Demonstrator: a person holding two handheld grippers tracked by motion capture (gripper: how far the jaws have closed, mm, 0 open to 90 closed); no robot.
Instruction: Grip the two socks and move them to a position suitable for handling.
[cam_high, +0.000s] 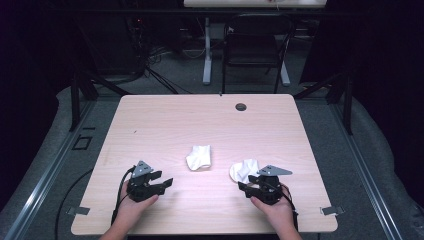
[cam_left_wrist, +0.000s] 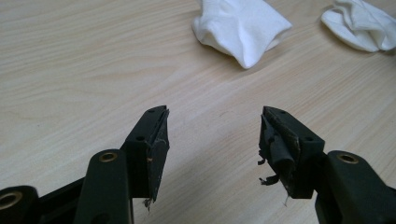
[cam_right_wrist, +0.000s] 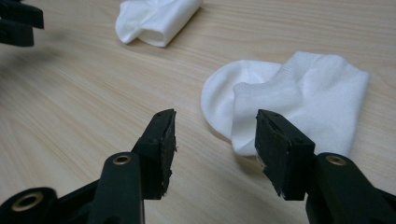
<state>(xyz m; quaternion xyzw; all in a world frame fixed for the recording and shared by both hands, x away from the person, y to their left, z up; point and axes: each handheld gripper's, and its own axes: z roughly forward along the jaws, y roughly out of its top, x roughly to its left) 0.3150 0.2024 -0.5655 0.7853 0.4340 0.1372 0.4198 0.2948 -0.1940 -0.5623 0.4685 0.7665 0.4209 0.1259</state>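
Both claws hang just over the near edge of the table, jaws spread wide and holding nothing. From the table's middle, the right gripper sits at about five o'clock, aimed at the flattened white sock just ahead of it, which in its own view lies close before the right-hand jaw, probably because that sock is the first to be picked up. At seven o'clock, the left gripper has bare wood ahead. A second sock, loosely bunched, lies near the centre, between the two hands and a little beyond them. Pale wood grain covers the top, with a dark grommet at twelve o'clock. Beyond, a dim room holds a black chair on grey carpet.
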